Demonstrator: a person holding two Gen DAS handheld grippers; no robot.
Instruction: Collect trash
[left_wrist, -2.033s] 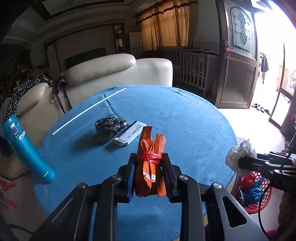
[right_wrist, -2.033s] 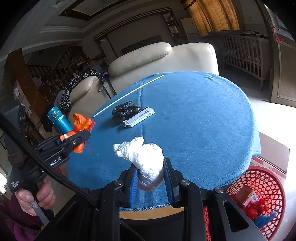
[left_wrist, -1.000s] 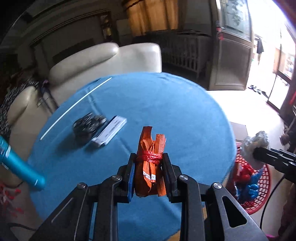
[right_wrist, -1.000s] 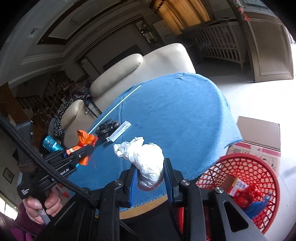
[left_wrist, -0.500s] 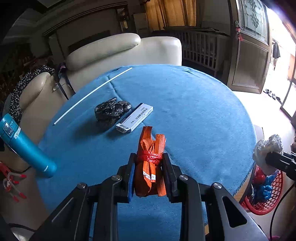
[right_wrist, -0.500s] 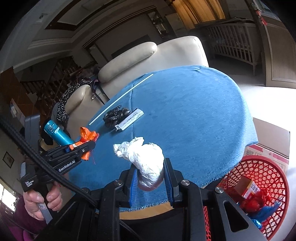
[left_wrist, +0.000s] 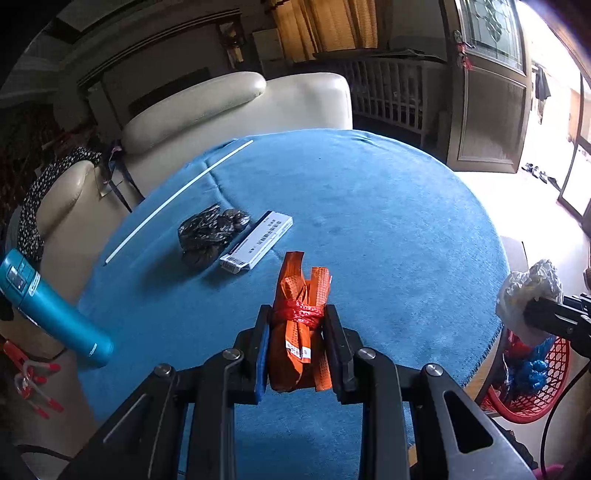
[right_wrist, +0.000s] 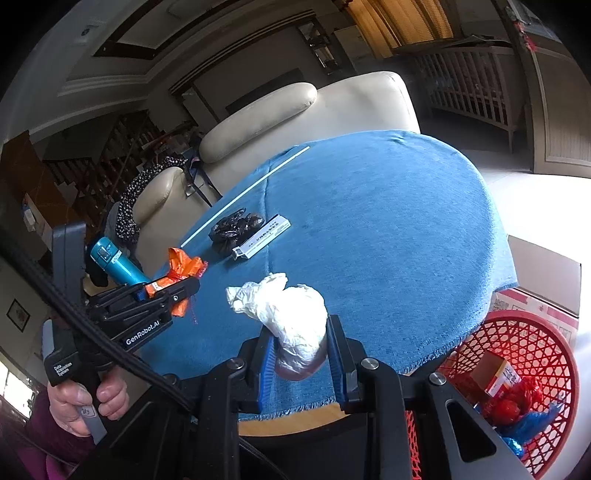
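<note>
Right gripper fingers clamp white crumpled bag; left gripper fingers clamp orange packet, both above table. Carry each over red basket before releasing; black wrapper remains farther back.

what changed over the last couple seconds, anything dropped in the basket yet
Nothing dropped. The right gripper swung toward the red basket, then back slightly, still clamping the white plastic bag. The left gripper keeps the orange packet. Items on the blue tablecloth are unmoved.
</note>
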